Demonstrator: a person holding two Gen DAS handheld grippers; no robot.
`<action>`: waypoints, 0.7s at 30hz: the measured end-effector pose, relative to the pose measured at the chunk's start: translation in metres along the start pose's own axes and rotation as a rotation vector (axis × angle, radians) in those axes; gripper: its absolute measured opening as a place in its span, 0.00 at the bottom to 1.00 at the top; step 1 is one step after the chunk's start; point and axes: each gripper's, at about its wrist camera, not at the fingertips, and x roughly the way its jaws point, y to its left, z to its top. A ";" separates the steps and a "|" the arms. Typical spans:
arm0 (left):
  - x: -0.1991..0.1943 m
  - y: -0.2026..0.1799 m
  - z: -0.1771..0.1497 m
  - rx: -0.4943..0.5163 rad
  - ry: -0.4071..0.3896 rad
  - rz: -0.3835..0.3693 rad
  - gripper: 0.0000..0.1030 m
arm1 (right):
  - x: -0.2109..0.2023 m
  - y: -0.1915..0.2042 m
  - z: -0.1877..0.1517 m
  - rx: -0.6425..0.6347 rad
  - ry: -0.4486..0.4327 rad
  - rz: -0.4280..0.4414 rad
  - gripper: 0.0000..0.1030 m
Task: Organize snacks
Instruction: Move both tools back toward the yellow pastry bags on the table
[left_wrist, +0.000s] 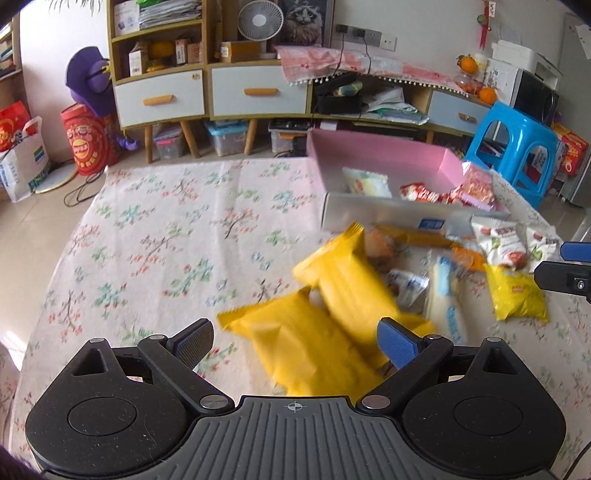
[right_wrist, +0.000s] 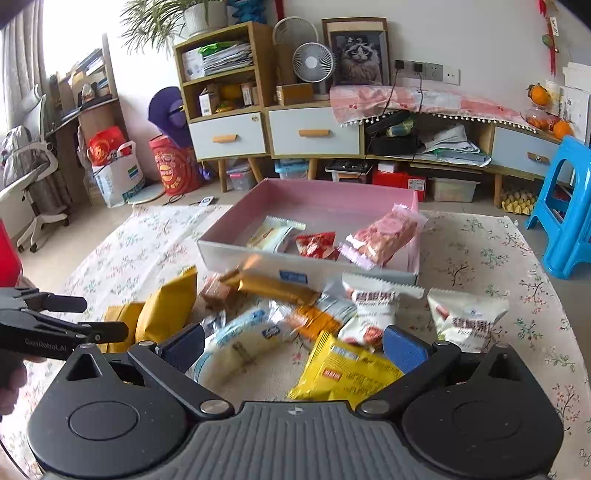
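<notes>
A pink box (right_wrist: 332, 201) stands on the floral tablecloth and holds a white packet (right_wrist: 271, 233), a red packet (right_wrist: 317, 244) and a pink packet (right_wrist: 382, 238). A pile of snacks lies in front of it. My left gripper (left_wrist: 295, 341) is open, with two yellow packets (left_wrist: 314, 350) lying between and beyond its fingers. My right gripper (right_wrist: 293, 347) is open over a white-blue packet (right_wrist: 240, 343) and a yellow packet (right_wrist: 347, 373). Two white nut packets (right_wrist: 373, 310) lie ahead of it. The pink box also shows in the left wrist view (left_wrist: 384, 162).
A blue plastic stool (right_wrist: 569, 221) stands right of the table. Cabinets with drawers (right_wrist: 314, 133) line the far wall. The floral cloth (left_wrist: 166, 240) stretches left of the pile. The left gripper shows at the right wrist view's left edge (right_wrist: 81, 317).
</notes>
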 end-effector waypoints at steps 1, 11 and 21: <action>0.001 0.001 -0.003 0.001 0.005 0.001 0.94 | 0.000 0.003 -0.002 -0.010 0.001 0.002 0.90; 0.010 0.000 -0.016 0.061 0.033 0.001 0.93 | 0.016 0.033 -0.011 -0.088 0.016 0.033 0.90; 0.014 0.020 -0.022 -0.015 0.081 -0.040 0.68 | 0.028 0.066 0.000 -0.118 0.014 0.078 0.90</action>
